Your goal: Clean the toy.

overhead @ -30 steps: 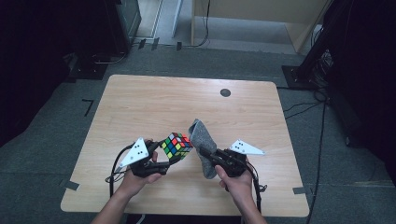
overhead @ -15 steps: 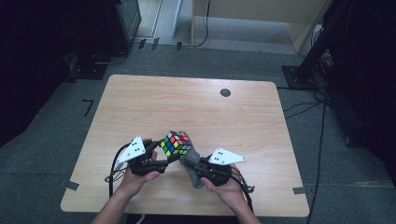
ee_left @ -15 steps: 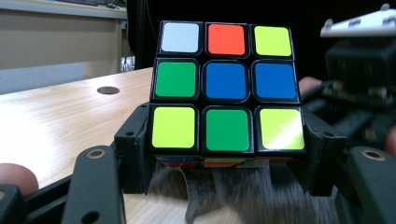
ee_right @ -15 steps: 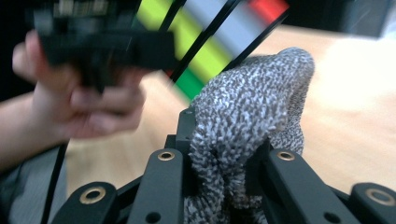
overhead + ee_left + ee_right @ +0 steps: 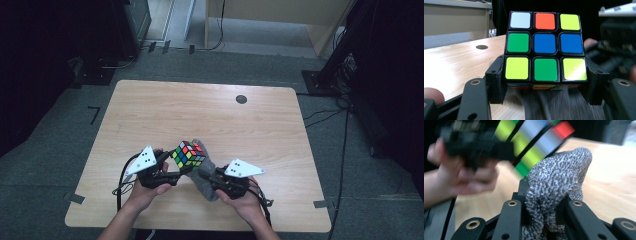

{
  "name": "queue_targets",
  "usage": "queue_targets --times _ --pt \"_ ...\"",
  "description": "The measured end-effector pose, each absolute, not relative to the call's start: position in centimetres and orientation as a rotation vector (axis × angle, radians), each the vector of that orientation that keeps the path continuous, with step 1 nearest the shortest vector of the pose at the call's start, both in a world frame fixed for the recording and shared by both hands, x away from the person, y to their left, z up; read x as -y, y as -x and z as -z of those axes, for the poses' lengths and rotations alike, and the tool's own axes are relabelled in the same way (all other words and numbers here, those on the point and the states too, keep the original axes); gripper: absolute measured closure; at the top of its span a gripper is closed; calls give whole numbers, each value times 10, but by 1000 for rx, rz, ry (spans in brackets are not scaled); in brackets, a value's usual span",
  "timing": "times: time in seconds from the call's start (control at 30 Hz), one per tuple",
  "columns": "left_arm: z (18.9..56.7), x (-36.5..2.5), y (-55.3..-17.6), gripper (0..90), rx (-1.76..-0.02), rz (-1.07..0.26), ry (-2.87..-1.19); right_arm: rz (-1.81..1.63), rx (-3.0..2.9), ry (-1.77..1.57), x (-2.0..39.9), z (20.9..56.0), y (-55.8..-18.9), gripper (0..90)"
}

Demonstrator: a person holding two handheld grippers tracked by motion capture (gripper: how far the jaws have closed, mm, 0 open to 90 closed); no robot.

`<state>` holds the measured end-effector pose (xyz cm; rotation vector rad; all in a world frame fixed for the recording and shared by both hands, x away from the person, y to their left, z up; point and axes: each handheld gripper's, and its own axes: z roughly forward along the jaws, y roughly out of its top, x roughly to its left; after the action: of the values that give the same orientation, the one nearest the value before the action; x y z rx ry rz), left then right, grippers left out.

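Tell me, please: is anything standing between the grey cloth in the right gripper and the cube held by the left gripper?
Nothing visible does. The left gripper clamps the cube, and the grey cloth, pinched in the right gripper, lies right beside the cube with no other thing between them.

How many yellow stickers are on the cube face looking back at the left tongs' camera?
3 on the cube: top right corner, bottom left corner and bottom right corner. The other faces are mostly hidden from that camera.

The left gripper (image 5: 545, 85) clamps a colour-scrambled puzzle cube (image 5: 545, 47) by its bottom row, one black jaw on each side. The facing side has blue at its centre. Behind lies a wooden table (image 5: 454, 62) with a dark round grommet (image 5: 481, 47); grey blurred cloth (image 5: 554, 105) shows beneath the cube.
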<state>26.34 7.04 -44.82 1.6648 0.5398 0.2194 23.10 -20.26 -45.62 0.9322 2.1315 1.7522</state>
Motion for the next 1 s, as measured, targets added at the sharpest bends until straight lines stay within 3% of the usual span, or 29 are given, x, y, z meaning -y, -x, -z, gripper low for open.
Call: queue_targets --times 0.1,0.33,0.53,0.8,1.0 --pt "449 -69 -263 342 -537 -219 -1672 -1788 -2071 -963 209 455 -233 740" --pt "446 -73 -263 342 -541 -214 -1655 -1685 -2256 -810 178 466 -223 742" --pt "448 -69 -262 343 -533 -218 -1674 -1749 -2120 -934 203 455 -229 755" --pt "447 -72 -264 343 -545 -217 -1660 -1684 -2249 -827 181 464 -223 752" --pt "448 -69 -262 343 -535 -219 -1675 -1764 -2120 -939 203 455 -230 753"
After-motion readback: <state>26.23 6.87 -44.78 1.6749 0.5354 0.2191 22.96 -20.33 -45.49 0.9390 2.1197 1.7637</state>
